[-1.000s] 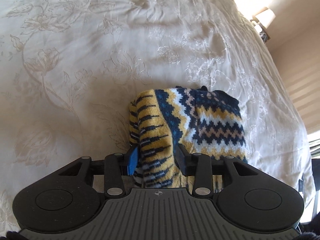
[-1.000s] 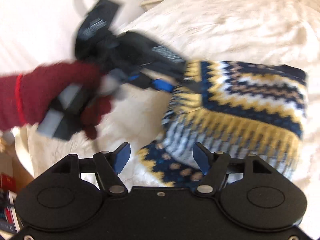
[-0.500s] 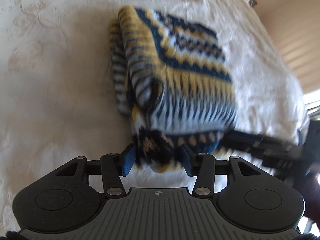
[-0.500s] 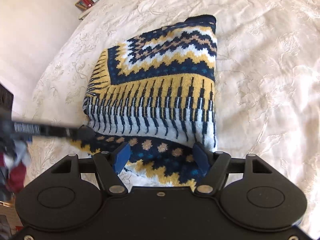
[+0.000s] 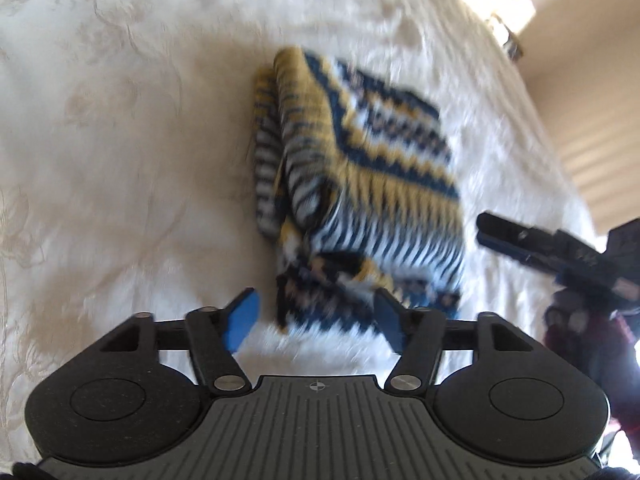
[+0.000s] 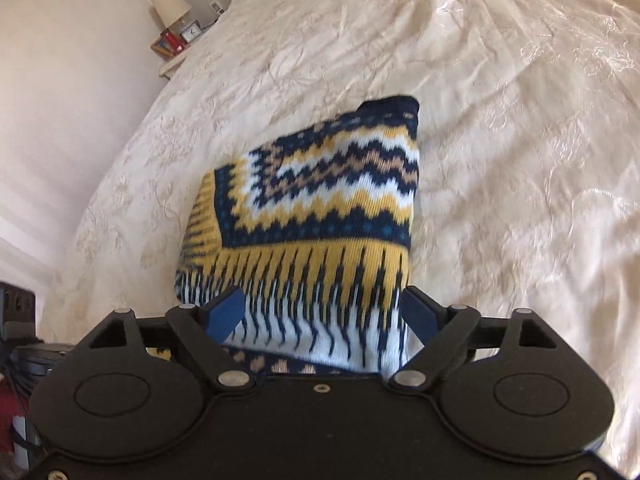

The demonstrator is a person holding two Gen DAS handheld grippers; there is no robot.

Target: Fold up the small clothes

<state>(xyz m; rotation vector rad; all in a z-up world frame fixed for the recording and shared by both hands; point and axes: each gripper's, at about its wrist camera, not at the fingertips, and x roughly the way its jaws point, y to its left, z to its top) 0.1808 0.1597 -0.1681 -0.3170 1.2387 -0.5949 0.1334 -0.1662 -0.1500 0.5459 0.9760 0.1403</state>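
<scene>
The folded knitted sweater (image 6: 312, 216) is left flat on the bedspread (image 6: 520, 120), both the left gripper (image 5: 316, 320) and the right gripper (image 6: 320, 312) being held wide apart and empty, apparently so the fold lies undisturbed.

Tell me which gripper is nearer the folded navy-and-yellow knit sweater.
Right. The right gripper is open, fingers straddling the folded navy-and-yellow knit sweater's near edge; the left gripper is open, just short of it.
</scene>
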